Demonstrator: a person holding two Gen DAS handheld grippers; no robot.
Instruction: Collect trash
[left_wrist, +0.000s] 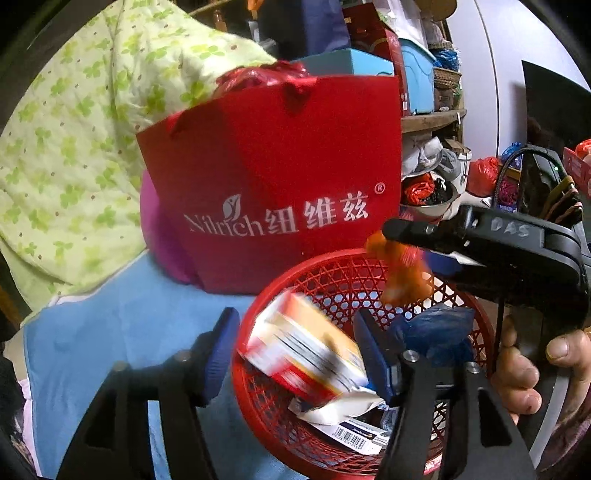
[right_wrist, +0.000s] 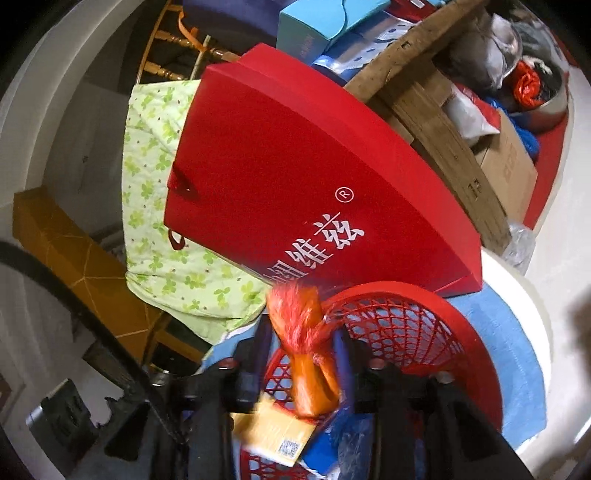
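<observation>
A red mesh basket rests on a blue cloth and holds paper scraps and a crumpled blue bag. My left gripper stands open over its near rim. A red, white and yellow carton is blurred between the blue pads, loose and tipping into the basket. My right gripper reaches in from the right above the basket, jaws apart. An orange-red wrapper is blurred between its fingers and hangs free of them.
A tall red paper bag with white lettering stands right behind the basket. A green floral quilt is heaped at the left. Cluttered shelves and boxes fill the back right. A hand grips the right tool.
</observation>
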